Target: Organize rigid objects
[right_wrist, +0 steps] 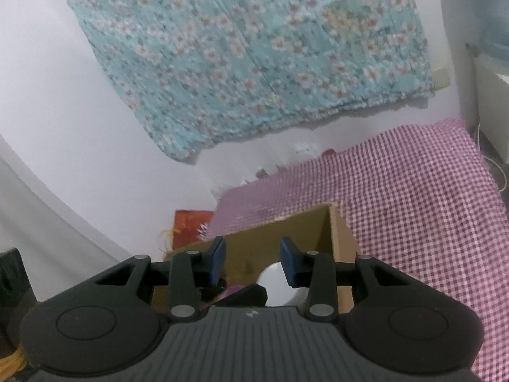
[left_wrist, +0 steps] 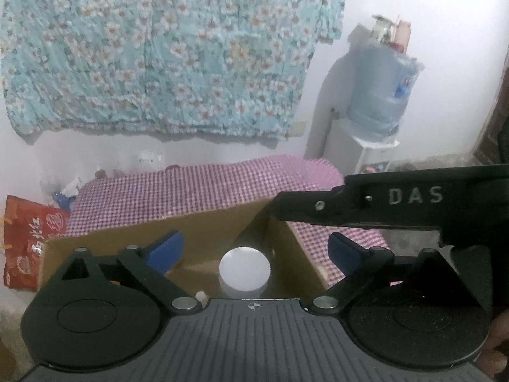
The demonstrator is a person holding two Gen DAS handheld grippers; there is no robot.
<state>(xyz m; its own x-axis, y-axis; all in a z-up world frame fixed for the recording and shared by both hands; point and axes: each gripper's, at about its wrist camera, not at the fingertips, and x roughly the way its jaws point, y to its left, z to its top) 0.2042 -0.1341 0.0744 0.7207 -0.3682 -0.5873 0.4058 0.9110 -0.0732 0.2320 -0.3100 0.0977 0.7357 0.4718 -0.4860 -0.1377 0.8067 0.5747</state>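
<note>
White wall behind, with a blue flowery cloth (left_wrist: 165, 51) hanging on it. Below, a table under a pink checked cloth (right_wrist: 413, 197). On it, an open cardboard box (left_wrist: 203, 232). Inside the box, down at the bottom, a white round jar (left_wrist: 244, 272) with a flat lid – upright, near the right wall. Left hand-held gripper (left_wrist: 256, 250) hanging over the box, blue fingers (left_wrist: 167, 250) spread wide, nothing between them. Right hand-held gripper (right_wrist: 253, 262) over the box too – fingers apart, empty, the white jar showing below the gap. Far off, a big water bottle (left_wrist: 378, 92) on a white stand. A red bag (left_wrist: 30, 242) beside the box.
</note>
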